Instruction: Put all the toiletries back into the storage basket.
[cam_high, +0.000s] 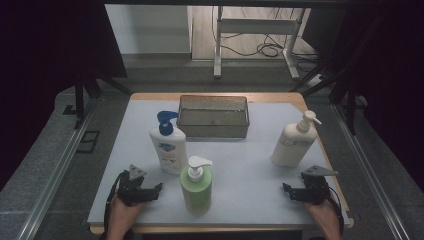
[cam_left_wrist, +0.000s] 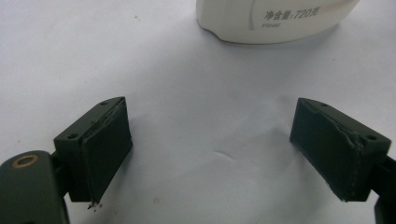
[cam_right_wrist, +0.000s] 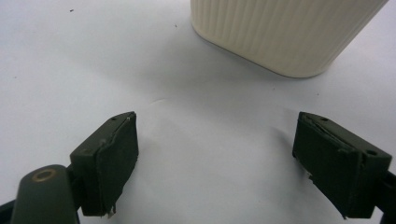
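Three pump bottles stand on the pale table (cam_high: 250, 170). The white bottle with a blue pump (cam_high: 169, 145) is left of centre, and its base (cam_left_wrist: 275, 18) appears just ahead of my left gripper (cam_left_wrist: 210, 140). Near the front, in the middle, is a green bottle with a white pump (cam_high: 196, 185). The cream ribbed bottle (cam_high: 292, 142) stands at the right, its base (cam_right_wrist: 285, 32) ahead of my right gripper (cam_right_wrist: 215, 144). The left gripper (cam_high: 145, 189) and right gripper (cam_high: 300, 187) rest low near the front edge, both open with nothing between the jaws.
A clear rectangular bin (cam_high: 213, 116) sits at the back centre of the table. Metal rails (cam_high: 60, 165) run along both sides. A white frame with cables (cam_high: 255, 30) stands on the floor beyond the table.
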